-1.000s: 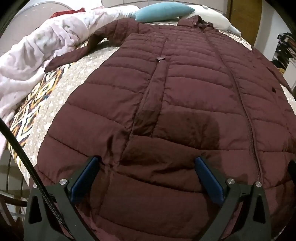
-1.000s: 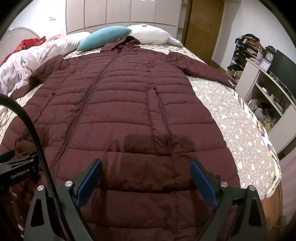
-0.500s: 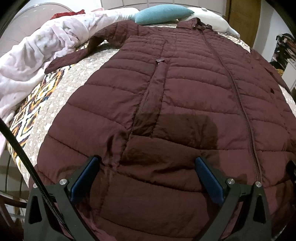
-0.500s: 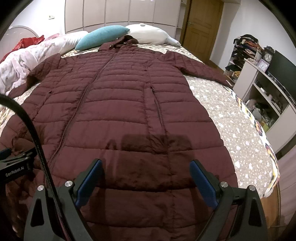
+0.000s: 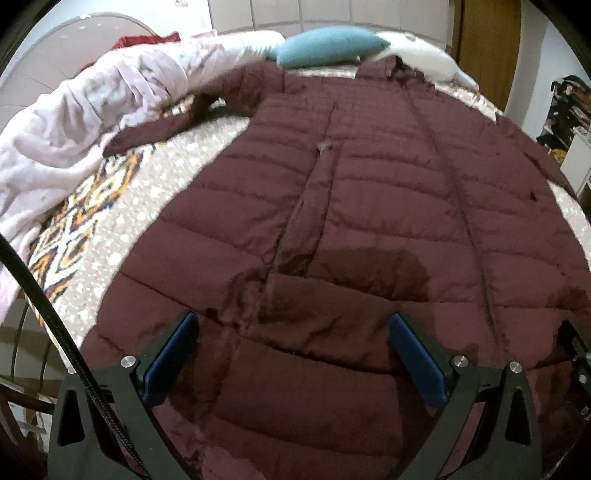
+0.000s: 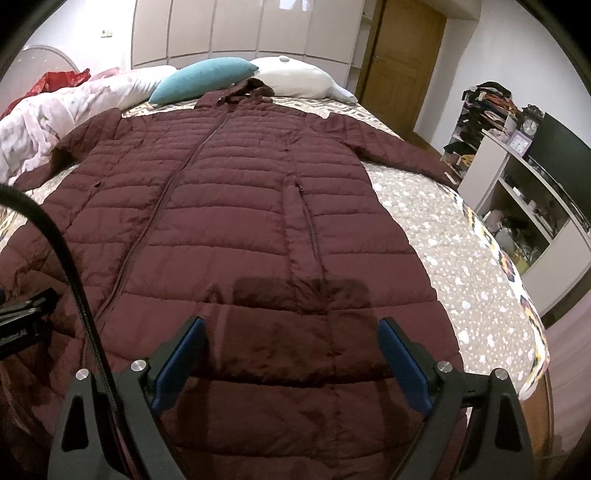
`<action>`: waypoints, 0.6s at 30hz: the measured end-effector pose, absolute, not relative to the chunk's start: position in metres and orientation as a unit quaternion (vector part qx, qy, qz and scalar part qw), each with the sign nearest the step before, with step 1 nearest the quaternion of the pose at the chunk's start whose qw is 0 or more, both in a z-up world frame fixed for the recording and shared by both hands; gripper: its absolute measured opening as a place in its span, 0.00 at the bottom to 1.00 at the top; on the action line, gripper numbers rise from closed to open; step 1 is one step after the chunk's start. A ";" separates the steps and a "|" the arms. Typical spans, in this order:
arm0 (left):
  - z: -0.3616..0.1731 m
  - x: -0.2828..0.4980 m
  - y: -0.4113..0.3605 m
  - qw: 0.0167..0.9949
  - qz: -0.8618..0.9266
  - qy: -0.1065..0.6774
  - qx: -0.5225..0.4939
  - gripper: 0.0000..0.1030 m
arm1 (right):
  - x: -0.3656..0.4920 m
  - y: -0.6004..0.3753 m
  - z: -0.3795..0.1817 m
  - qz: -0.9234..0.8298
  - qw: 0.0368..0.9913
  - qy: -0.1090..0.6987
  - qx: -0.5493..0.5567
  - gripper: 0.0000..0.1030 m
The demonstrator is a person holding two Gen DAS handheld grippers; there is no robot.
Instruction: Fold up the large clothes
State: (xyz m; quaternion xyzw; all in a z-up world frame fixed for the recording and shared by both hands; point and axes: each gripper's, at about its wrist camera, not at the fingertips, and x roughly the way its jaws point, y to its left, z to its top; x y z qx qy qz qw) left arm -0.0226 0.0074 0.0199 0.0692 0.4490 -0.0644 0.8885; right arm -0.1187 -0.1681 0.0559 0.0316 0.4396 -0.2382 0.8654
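Clearly at the very start — long maroon puffer coat (image 6: pixel 236 206) spread flat, zipped, filling the centre of both frames, hood toward the teal pillow (image 6: pixel 203 79) at top. Left gripper (image 5: pixel 291 354) and right gripper (image 6: pixel 291 363) both spread wide above the hem, gripping nothing. Next, likely: pinching the hem or a sleeve.

Back wall: I see pale wardrobe panels (image 6: pixel 236 29) running across it
Door: warm brown wood (image 6: pixel 400 62), shut, right of the wardrobe
Bed: grey speckled cover (image 6: pixel 454 251) with an orange-patterned border
Head of bed: a teal pillow (image 6: pixel 203 79) beside a white pillow (image 6: pixel 295 79)
Left side: a rumpled pale pink duvet (image 5: pixel 92 107) — red fabric (image 6: pixel 55 79) behind it
Right wall: I make out white shelving (image 6: pixel 517 195), cluttered — a dark screen (image 6: pixel 557 155) and small clock (image 6: pixel 530 127) on top
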 end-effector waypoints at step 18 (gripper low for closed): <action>0.119 -0.080 0.006 0.965 -0.051 0.247 0.076 1.00 | -0.124 -0.167 0.063 -0.255 0.874 0.414 0.023 0.93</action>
